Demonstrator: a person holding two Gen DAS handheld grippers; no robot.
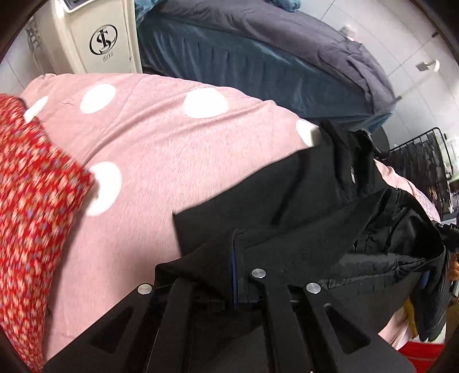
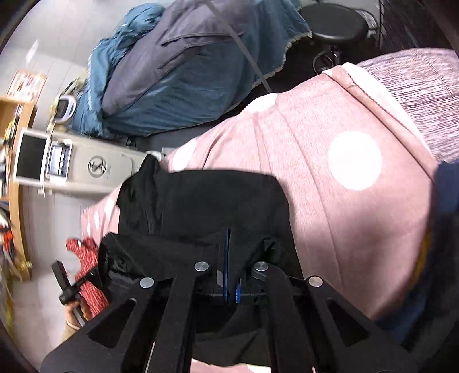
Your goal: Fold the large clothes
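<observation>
We see a black garment (image 1: 287,206) gathered at the near edge of a bed under a pink blanket (image 1: 160,149) with white dots. In the left wrist view its dark cloth runs from the near middle out to the far right, where a collar-like part rises over the blanket edge, and a shiny lining shows on the right. The left tongs (image 1: 235,275) sit right at the near hem of the garment: cloth is bunched between their fingers, with a thin blue pad edge showing in the fold, so we read them as pressed together on the fabric.

In the right wrist view the garment (image 2: 206,200) lies as a dark, roughly square mass straight ahead of the right tongs (image 2: 231,269), with its near edge drawn up into them. The two blue pads stand close together with black cloth pinched between, so these tongs too are clamped on the garment. The blanket (image 2: 330,200) spreads to the right and far side of it.

A red floral cloth (image 1: 31,206) lies on the left of the bed, blurred. Beyond the bed stand a cream appliance (image 1: 97,37) with a round logo and a second bed with blue and grey covers (image 1: 258,46). A black stool (image 2: 335,25) stands at the far right in the right view.
</observation>
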